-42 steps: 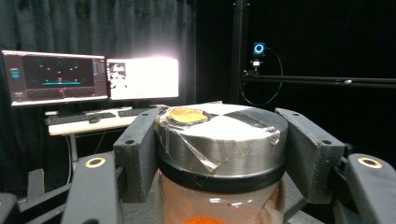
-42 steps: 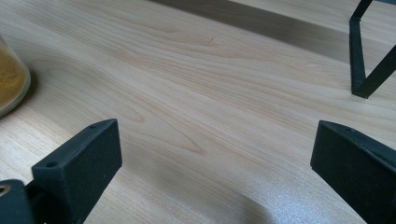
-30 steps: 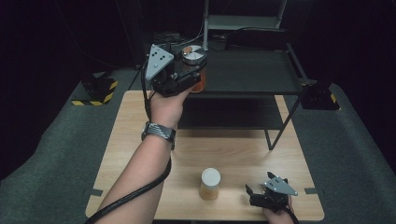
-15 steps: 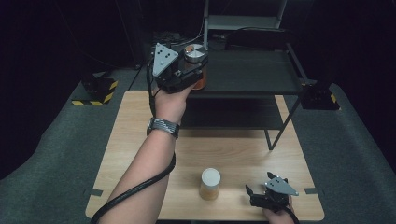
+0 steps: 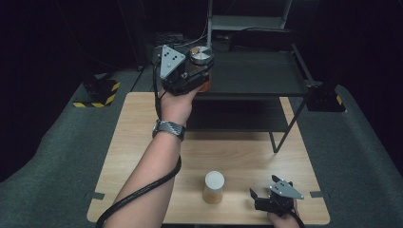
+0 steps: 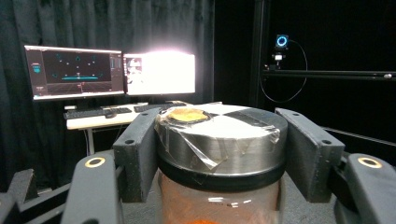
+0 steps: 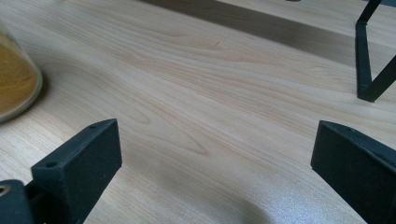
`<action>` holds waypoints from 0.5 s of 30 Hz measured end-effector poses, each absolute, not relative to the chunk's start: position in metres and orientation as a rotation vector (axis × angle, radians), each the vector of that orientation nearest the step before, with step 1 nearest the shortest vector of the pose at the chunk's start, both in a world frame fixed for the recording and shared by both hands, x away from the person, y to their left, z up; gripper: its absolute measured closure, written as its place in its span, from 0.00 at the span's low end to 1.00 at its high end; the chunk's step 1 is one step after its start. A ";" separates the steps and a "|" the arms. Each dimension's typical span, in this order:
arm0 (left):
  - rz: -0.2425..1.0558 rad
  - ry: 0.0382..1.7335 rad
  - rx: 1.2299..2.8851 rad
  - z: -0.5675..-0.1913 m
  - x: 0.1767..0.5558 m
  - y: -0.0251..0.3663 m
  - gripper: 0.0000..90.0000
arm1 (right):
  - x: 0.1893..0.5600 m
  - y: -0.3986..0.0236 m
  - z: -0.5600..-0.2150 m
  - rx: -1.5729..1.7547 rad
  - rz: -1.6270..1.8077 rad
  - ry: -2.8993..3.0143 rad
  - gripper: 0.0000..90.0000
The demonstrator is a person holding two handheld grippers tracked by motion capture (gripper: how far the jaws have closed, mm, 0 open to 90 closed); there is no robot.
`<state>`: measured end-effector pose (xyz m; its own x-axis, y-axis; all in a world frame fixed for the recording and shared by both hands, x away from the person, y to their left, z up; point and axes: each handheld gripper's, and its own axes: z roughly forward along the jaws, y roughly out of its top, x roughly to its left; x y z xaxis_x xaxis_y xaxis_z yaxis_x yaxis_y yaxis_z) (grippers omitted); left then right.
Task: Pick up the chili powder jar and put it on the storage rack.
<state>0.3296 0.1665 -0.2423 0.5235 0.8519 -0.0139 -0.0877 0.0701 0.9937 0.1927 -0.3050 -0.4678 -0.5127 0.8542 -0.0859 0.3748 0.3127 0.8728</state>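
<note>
Silver-lidded jar (image 6: 219,154), perhaps orange contents

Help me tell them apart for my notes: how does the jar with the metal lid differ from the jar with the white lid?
The metal-lidded jar is gripped by the left hand-held gripper up at the rack's top shelf; the white-lidded jar stands free on the wooden table. The first has a silver lid with clear tape over it, the second a plain white one. Both have clear walls and hold something orange.

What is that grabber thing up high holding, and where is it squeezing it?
The left gripper holds a clear jar, squeezing its silver lid from both sides. The right gripper holds nothing.
</note>
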 end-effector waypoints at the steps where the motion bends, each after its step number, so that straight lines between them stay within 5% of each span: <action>1: 0.816 0.751 1.316 -0.242 0.329 0.166 0.39 | 0.193 -0.305 -0.468 1.084 1.135 2.033 0.01; 15: 0.814 0.765 1.320 -0.240 0.329 0.165 0.38 | 0.192 -0.305 -0.468 1.085 1.133 2.033 0.01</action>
